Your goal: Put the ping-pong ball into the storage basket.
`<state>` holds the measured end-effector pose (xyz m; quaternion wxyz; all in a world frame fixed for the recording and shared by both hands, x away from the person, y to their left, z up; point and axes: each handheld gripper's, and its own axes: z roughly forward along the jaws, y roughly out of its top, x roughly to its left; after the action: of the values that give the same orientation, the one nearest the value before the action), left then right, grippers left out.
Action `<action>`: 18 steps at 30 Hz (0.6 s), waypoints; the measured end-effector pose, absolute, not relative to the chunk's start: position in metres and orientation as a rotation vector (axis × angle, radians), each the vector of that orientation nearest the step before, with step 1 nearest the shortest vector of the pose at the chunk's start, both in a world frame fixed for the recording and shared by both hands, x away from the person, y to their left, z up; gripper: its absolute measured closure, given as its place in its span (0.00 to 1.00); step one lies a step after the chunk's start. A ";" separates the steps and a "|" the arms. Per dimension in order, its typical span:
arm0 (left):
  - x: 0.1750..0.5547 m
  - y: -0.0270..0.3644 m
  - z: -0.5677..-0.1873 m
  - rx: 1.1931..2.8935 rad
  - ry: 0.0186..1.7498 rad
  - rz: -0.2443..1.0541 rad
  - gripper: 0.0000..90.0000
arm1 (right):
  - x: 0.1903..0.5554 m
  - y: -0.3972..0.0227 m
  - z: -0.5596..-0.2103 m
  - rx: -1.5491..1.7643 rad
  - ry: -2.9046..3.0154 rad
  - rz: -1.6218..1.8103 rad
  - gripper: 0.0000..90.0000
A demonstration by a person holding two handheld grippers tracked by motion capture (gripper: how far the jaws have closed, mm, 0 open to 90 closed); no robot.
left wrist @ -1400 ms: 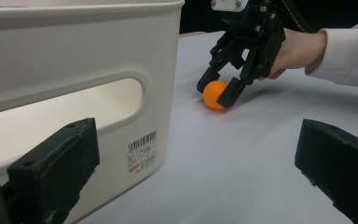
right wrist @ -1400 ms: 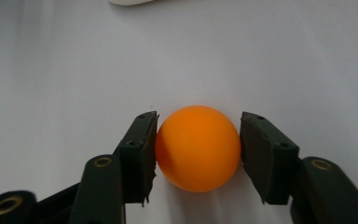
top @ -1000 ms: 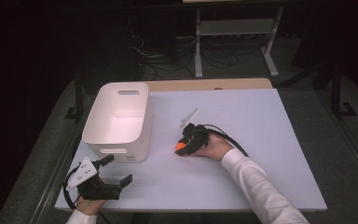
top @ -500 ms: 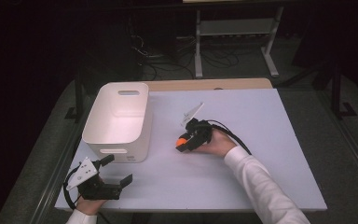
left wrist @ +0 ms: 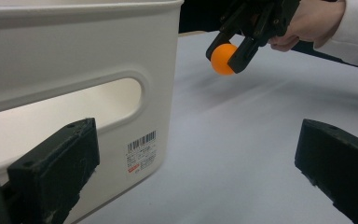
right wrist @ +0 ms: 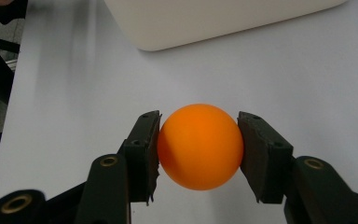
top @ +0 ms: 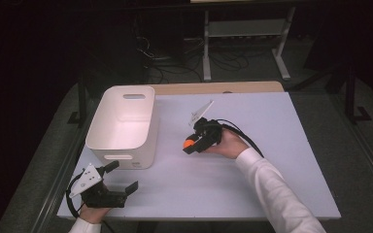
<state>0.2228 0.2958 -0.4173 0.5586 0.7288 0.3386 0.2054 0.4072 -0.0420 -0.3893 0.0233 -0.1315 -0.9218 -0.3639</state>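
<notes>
An orange ball sits clamped between the two black jaws of my right gripper, held above the white table a little to the right of the white bin. From the left gripper view the ball hangs in that gripper, clear of the tabletop. My left gripper rests near the table's front left corner with its jaws wide apart and nothing between them. It points at the bin's near wall.
The bin stands open-topped and looks empty, with a handle slot and a barcode label on its near wall. A metal rack and cables lie on the dark floor beyond the table's far edge.
My right gripper with the ball has lifted slightly and shifted a little away from the front. The left gripper has stayed put.
</notes>
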 end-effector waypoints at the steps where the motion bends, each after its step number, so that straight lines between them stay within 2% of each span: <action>1: 0.223 0.296 -0.417 1.720 0.797 0.485 0.00 | 0.408 -0.042 -0.388 -0.401 -2.859 -1.129 0.55; 18: 0.224 0.296 -0.417 1.726 0.793 0.489 0.00 | 0.409 -0.039 -0.370 -0.371 -2.857 -1.135 0.55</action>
<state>0.2235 0.2961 -0.4175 0.5563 0.7313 0.3359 0.2071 0.4088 -0.0386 -0.3702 0.0227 -0.1196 -0.9224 -0.3664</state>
